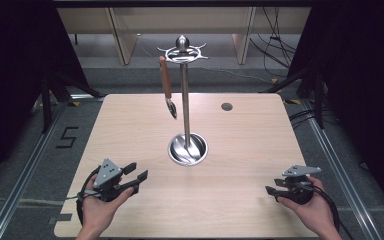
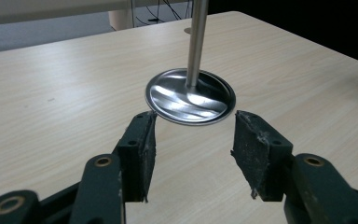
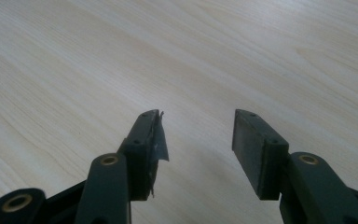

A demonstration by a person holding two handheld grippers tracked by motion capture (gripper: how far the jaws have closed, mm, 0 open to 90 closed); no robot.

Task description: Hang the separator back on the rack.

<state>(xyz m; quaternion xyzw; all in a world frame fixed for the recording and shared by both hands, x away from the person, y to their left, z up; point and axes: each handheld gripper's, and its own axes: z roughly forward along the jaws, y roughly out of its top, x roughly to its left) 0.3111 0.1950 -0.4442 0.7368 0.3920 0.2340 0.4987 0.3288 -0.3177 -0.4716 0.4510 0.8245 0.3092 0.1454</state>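
Utensil stand [image 1: 185, 100] upright mid-tabletop [image 1: 250, 150], a brown-handled utensil [image 1: 167, 85] hanging from its top ring.
Left hand-held gripper [image 1: 139, 175] and right hand-held gripper [image 1: 271, 188] (both spread, empty) rest near the front edge.

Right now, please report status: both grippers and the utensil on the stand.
Left gripper open, empty. Right gripper open, empty. Utensil hangs from stand, untouched. Path across table unobstructed.

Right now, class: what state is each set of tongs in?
Left tongs: open, holding nothing, aimed at the stand's base.
Right tongs: open, holding nothing.
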